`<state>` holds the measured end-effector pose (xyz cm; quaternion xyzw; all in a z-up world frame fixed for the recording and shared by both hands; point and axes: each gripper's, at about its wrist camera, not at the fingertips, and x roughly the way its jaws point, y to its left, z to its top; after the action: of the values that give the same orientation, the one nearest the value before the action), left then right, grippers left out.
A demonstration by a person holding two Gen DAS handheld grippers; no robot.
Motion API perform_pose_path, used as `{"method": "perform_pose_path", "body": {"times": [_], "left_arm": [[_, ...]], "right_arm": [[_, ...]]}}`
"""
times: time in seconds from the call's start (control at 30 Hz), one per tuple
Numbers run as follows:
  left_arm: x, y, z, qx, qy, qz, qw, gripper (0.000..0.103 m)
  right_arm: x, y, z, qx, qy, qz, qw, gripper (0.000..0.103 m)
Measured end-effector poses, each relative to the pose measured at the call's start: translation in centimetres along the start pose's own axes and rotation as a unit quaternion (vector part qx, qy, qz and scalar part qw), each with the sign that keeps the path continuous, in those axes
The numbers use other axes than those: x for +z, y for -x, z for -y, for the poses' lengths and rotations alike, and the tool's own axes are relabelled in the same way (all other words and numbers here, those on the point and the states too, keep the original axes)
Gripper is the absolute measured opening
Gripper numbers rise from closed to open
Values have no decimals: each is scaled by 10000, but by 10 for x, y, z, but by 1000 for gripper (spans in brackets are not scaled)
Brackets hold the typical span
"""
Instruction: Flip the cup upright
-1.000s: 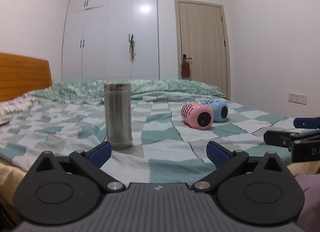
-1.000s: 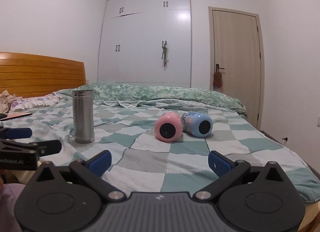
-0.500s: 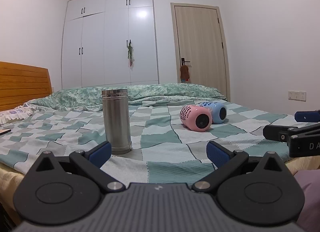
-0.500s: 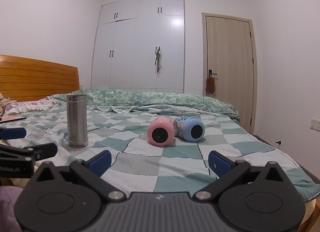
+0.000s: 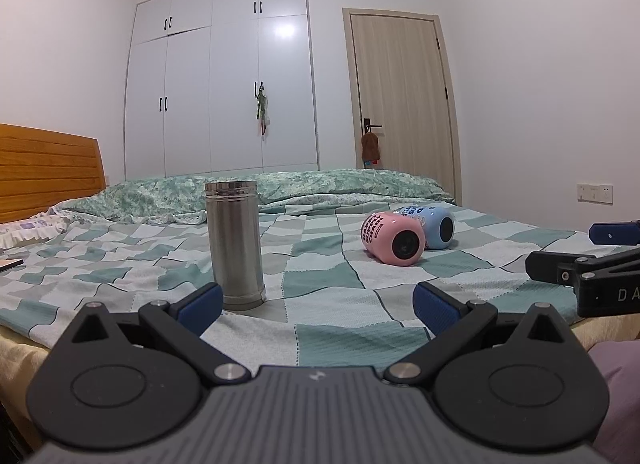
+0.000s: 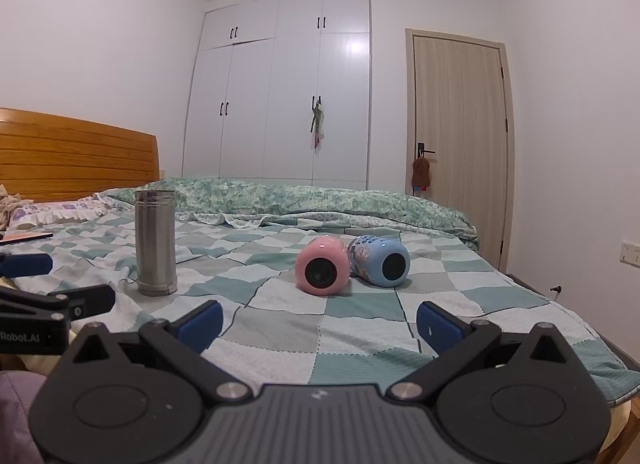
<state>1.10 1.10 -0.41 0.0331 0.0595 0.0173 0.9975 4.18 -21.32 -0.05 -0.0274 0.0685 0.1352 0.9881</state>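
Observation:
A pink cup [image 5: 393,237] [image 6: 323,265] and a blue cup [image 5: 433,225] [image 6: 380,261] lie on their sides, touching, on the checked bedspread, open ends toward me. A steel flask [image 5: 234,244] [image 6: 155,242] stands upright to their left. My left gripper [image 5: 316,306] is open and empty near the bed's front edge, close to the flask. My right gripper [image 6: 318,322] is open and empty, well short of the cups. Each gripper shows at the edge of the other's view, the right gripper in the left wrist view [image 5: 592,264], the left gripper in the right wrist view [image 6: 44,296].
The bed [image 5: 120,264] has a wooden headboard [image 6: 76,156] on the left and a rumpled green quilt [image 6: 300,200] at the back. A white wardrobe [image 5: 224,92] and a door [image 5: 400,100] stand behind. A flat object [image 6: 24,237] lies at far left.
Both views have tilted upward and shifted slightly; the cups and flask sit lower in frame. Nothing on the bed has moved. Both grippers stay open.

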Motion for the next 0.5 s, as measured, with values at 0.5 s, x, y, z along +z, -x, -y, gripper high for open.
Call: {"method": "perform_pose_path", "body": {"times": [0.5], "left_arm": [[1,1,0,-1,-1,28,10000,103]], "right_arm": [[0,0,0,-1,2,-3,10000,103]]}}
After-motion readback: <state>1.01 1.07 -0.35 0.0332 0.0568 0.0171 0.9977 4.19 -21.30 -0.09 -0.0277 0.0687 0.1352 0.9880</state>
